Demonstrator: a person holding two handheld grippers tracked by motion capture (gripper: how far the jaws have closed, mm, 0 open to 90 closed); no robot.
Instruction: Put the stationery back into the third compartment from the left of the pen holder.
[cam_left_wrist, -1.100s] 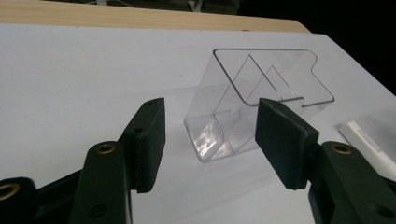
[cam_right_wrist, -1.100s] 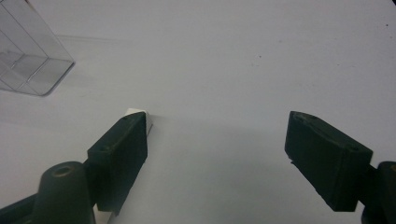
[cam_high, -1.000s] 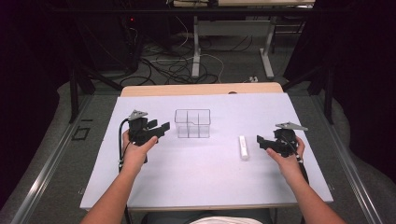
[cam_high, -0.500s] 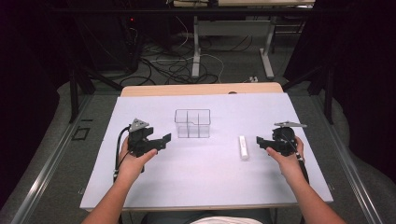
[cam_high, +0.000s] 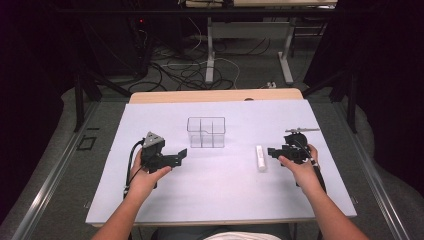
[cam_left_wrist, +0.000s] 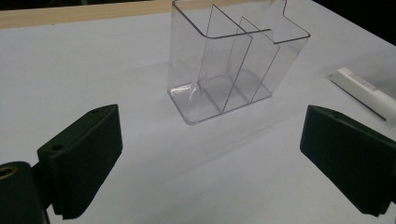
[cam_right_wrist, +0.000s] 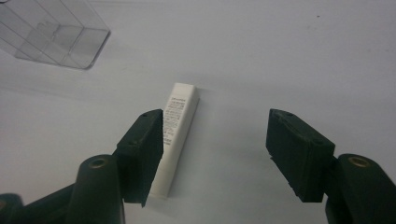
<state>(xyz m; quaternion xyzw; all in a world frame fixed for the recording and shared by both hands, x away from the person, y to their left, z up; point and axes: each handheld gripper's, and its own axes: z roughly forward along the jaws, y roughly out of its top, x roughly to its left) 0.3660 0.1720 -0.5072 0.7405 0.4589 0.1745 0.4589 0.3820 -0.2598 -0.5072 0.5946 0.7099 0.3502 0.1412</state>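
So I'm lining up my right gripper (cam_right_wrist: 215, 158), jaws wide and empty, on the white tube (cam_right_wrist: 176, 135) at its 11 o'clock; I reckon sliding left comes next. Left gripper (cam_left_wrist: 210, 172) gapes empty, clear organizer (cam_left_wrist: 236, 60) at 12.

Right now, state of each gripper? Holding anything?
Left gripper: open, empty, facing the clear plastic divided box.
Right gripper: open, empty; the white rectangular tube lies on the table beside one of its fingers, not grasped.

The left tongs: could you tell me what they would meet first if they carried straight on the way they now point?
Probably the clear divided organizer: in the left gripper view it stands ahead between the open left tongs, though slightly off-centre, so depth is uncertain.
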